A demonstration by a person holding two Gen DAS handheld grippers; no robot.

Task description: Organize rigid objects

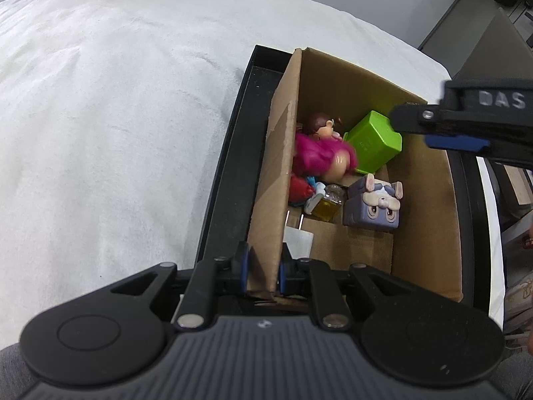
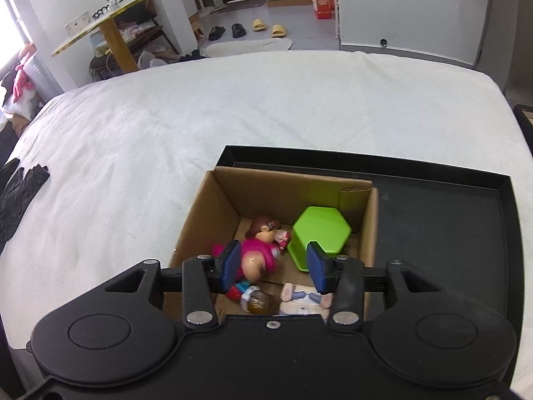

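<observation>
A cardboard box (image 1: 423, 220) (image 2: 220, 196) stands in a black tray (image 1: 230, 153) (image 2: 443, 220) on a white-covered bed. In it lie a pink-dressed doll (image 1: 323, 153) (image 2: 261, 243), a green hexagonal box (image 1: 373, 140) (image 2: 319, 230), a purple animal-face cube (image 1: 374, 205) (image 2: 304, 303) and a small amber bottle (image 1: 328, 203) (image 2: 256, 301). My left gripper (image 1: 263, 271) is shut on the box's left wall. My right gripper (image 2: 273, 266) is open above the toys, holding nothing; it also shows in the left wrist view (image 1: 443, 130).
The white bedcover (image 1: 116, 133) (image 2: 233, 106) spreads to the left and beyond the tray. Dark cloth (image 2: 16, 193) lies at the bed's left edge. A yellow table (image 2: 110, 16), slippers (image 2: 266, 26) and an orange box (image 2: 321, 3) are on the floor beyond.
</observation>
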